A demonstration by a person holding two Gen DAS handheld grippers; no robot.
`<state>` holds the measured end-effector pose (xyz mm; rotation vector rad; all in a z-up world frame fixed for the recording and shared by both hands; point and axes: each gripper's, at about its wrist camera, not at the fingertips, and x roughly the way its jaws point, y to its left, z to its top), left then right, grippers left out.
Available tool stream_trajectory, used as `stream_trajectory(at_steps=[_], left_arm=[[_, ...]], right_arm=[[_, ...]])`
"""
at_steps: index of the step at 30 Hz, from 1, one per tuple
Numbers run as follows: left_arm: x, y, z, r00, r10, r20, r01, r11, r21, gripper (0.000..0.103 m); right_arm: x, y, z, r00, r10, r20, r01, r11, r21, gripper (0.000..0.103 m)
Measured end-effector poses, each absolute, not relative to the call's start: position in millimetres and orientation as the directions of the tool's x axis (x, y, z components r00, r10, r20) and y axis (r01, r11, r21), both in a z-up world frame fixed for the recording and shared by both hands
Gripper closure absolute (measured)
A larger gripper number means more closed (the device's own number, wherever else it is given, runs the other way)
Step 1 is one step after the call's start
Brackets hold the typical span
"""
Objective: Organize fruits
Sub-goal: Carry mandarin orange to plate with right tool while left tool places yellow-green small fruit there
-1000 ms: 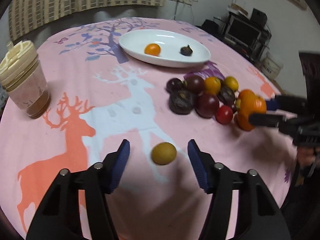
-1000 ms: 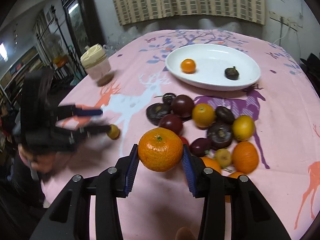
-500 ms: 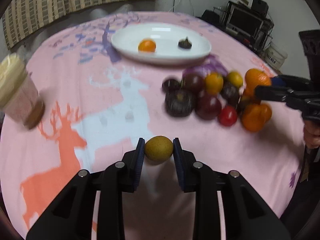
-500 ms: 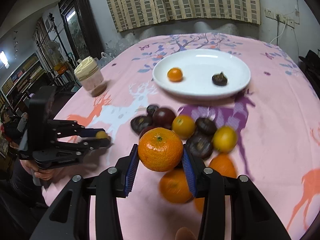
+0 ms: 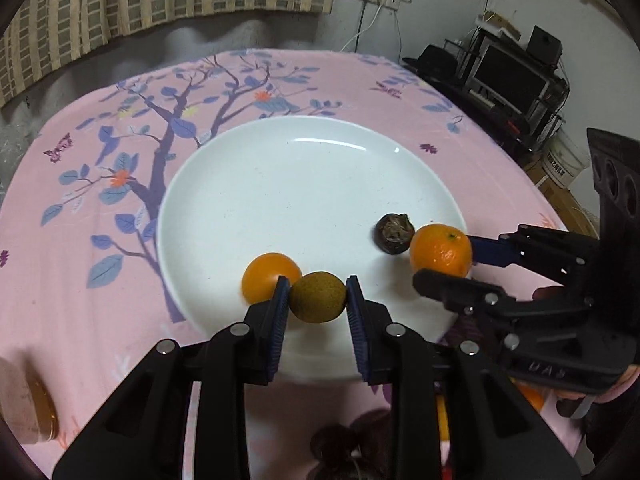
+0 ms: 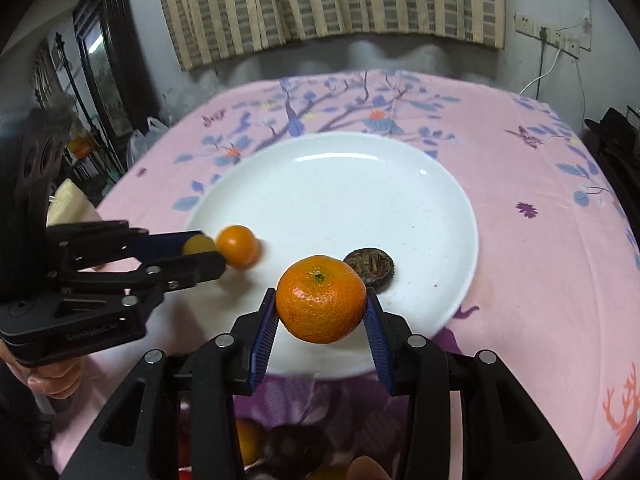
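Note:
My left gripper (image 5: 318, 300) is shut on a small yellow-brown fruit (image 5: 317, 297) and holds it over the near edge of the white plate (image 5: 280, 184). My right gripper (image 6: 320, 312) is shut on an orange mandarin (image 6: 321, 298) over the plate's near rim (image 6: 460, 280). On the plate lie a small orange fruit (image 5: 264, 274) beside the left gripper and a dark wrinkled fruit (image 5: 394, 233). The right gripper with the mandarin (image 5: 440, 249) shows at the right in the left wrist view. The left gripper (image 6: 200, 250) shows at the left in the right wrist view.
The plate sits on a pink tablecloth (image 5: 100, 200) with tree and deer prints. Dark and orange fruits (image 6: 280, 444) lie below the grippers, mostly hidden. A lidded cup (image 5: 24, 412) stands at the left edge. Shelves with electronics (image 5: 512, 76) stand beyond the table on the right.
The left gripper closed on the yellow-brown fruit, lifted it and carried it to the plate. The right gripper carried the mandarin from the fruit pile to the plate.

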<state>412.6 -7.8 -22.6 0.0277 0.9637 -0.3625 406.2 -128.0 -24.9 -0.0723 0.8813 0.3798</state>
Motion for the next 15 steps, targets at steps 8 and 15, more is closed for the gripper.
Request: stream_trajectory(at_steps=[8,15], left_arm=[[379.1,3.1,1.2,0.622,-0.222,-0.751,0.285,0.957,-0.047,0.020],[308.3,33.6,3.3,0.650,-0.234,-0.723,0.252,0.964,-0.085,0.010]], right_arm=[[376.0,-141.8,-7.7,0.602,0.327,-0.728,-0.365,0.924,0.113,0.051],[279.5,-171.5,0.1,0.652,0.329,-0.683,-0.366,0.926,0.097,0.044]])
